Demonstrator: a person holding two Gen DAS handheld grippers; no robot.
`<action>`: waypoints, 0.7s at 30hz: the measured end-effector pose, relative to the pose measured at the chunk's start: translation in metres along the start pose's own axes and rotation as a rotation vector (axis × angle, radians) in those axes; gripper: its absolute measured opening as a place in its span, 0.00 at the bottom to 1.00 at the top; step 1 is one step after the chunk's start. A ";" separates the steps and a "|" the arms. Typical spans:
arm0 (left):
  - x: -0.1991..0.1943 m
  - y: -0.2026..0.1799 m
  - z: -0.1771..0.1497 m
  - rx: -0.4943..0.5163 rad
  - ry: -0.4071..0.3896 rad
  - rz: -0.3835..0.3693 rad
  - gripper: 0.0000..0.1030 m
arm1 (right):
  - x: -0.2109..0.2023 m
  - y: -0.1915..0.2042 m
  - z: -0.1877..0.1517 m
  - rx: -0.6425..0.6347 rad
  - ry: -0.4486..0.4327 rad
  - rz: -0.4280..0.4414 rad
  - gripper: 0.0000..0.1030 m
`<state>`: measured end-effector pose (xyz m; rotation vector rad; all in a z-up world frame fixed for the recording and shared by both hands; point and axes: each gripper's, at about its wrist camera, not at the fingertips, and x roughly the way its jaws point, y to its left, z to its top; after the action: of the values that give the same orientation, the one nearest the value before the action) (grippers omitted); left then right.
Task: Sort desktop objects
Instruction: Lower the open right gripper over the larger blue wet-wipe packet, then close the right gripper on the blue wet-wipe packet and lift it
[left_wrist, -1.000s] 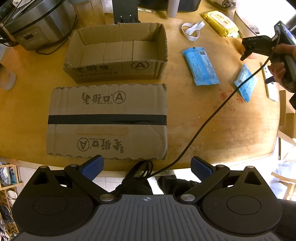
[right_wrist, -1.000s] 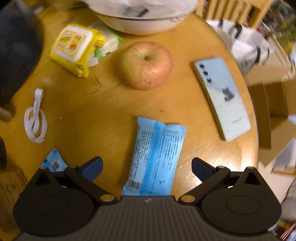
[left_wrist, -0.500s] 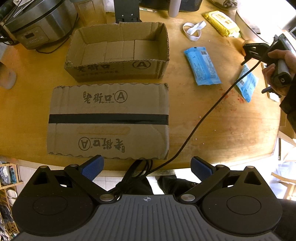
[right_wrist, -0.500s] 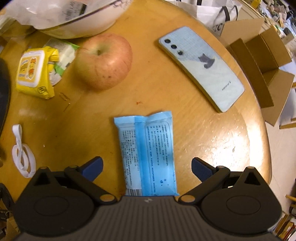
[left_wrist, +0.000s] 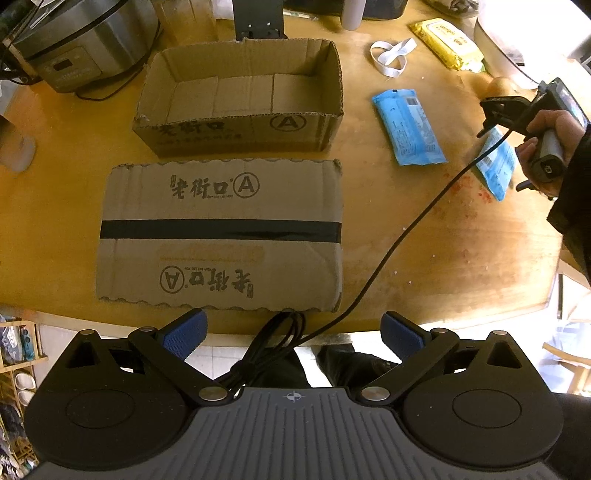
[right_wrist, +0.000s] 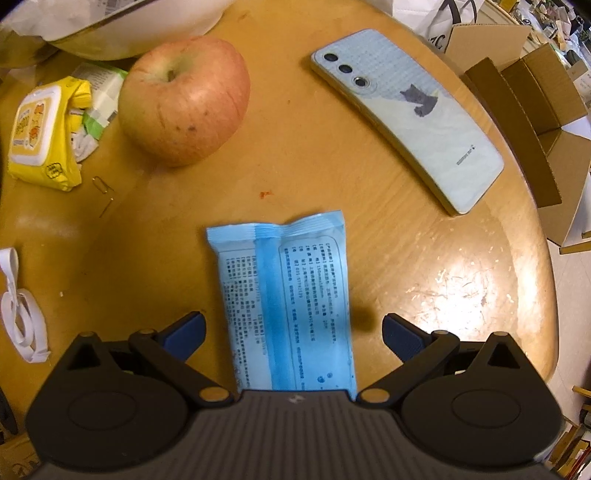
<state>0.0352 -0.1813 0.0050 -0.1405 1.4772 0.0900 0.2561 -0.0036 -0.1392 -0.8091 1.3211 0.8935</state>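
Blue packet (right_wrist: 286, 302) flat on table (right_wrist: 424, 258), centred between spread fingers of right gripper (right_wrist: 291, 332); long axis along fingers. Left gripper (left_wrist: 293, 334) open, empty, well apart.

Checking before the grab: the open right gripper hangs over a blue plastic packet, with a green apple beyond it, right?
Not quite: the apple is red with yellowish patches, not green, as the right wrist view shows. The open right gripper does hang over the blue plastic packet.

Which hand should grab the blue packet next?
Right. The right gripper is open directly over the blue packet, which lies between its fingers. The left gripper hangs back at the table edge.
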 end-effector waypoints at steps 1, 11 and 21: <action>0.000 0.000 0.000 0.001 0.001 0.001 1.00 | 0.002 0.000 0.000 -0.002 0.002 -0.004 1.00; 0.000 -0.005 0.001 0.019 0.001 -0.004 1.00 | -0.003 -0.001 -0.008 -0.013 -0.055 0.008 1.00; -0.001 -0.004 0.002 0.014 -0.005 -0.011 1.00 | -0.006 0.001 -0.001 -0.068 -0.010 0.017 1.00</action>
<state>0.0373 -0.1850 0.0060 -0.1370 1.4720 0.0711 0.2547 -0.0043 -0.1331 -0.8456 1.2968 0.9592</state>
